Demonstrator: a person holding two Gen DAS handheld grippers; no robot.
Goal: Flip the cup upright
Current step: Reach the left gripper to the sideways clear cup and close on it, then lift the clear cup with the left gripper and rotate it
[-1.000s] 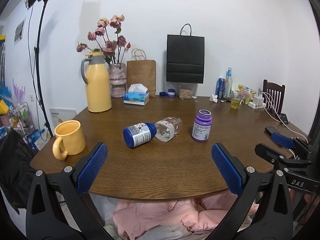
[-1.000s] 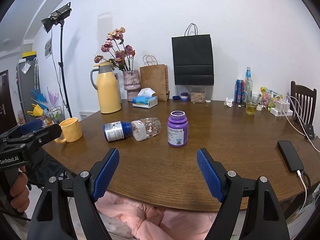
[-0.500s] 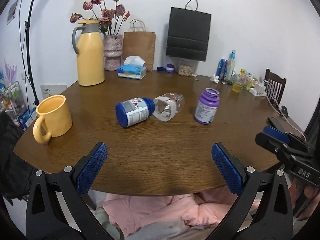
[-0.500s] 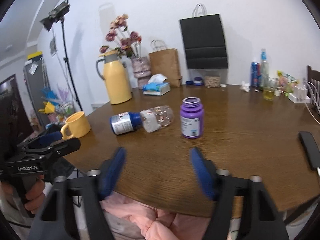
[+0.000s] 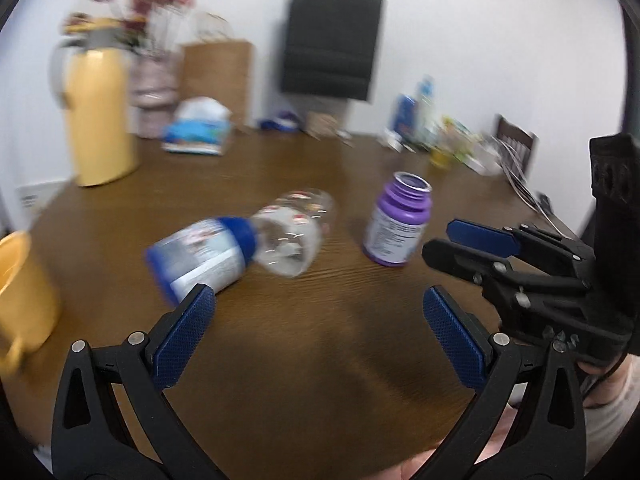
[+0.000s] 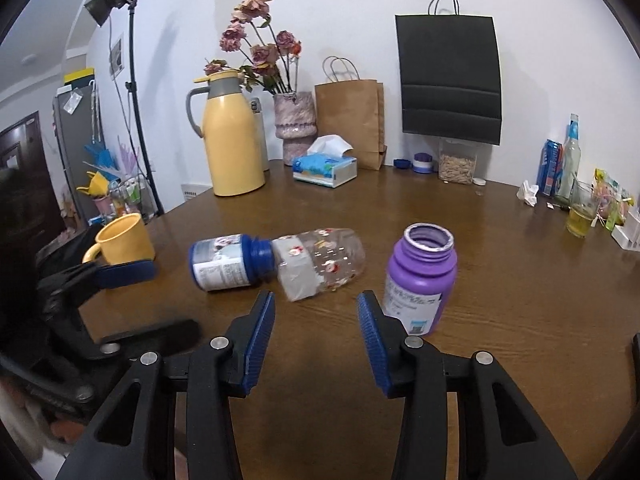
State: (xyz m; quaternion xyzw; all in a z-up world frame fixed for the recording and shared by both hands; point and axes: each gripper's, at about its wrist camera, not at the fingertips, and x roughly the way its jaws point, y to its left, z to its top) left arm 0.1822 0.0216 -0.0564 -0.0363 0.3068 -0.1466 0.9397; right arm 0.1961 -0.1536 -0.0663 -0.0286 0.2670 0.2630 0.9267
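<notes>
- Through my left wrist camera, blurred all over, my left gripper (image 5: 318,316) hangs over the near edge of the wooden table (image 5: 304,344) with its jaws spread wide and nothing between them.
- At 11 o'clock from it the clear cup (image 5: 294,234) lies on its side, its mouth against the blue-capped bottle (image 5: 202,258), which also lies flat.
- At 1 o'clock the purple bottle (image 5: 398,226) stands upright, apart from the cup.
- At 3 o'clock my right gripper (image 5: 472,246) reaches in over the table.
- Through my right wrist camera, my right gripper (image 6: 316,330) hovers low with its jaws parted, narrower than the left's, gripping nothing.
- At 12 o'clock, just beyond the fingertips, the clear cup (image 6: 322,262) lies tipped over, touching the blue-capped bottle (image 6: 228,262).
- At 1 o'clock the purple bottle (image 6: 420,280) stands just beside my right finger.
- At 9 o'clock my left gripper (image 6: 116,280) sits before the yellow mug (image 6: 124,240).
</notes>
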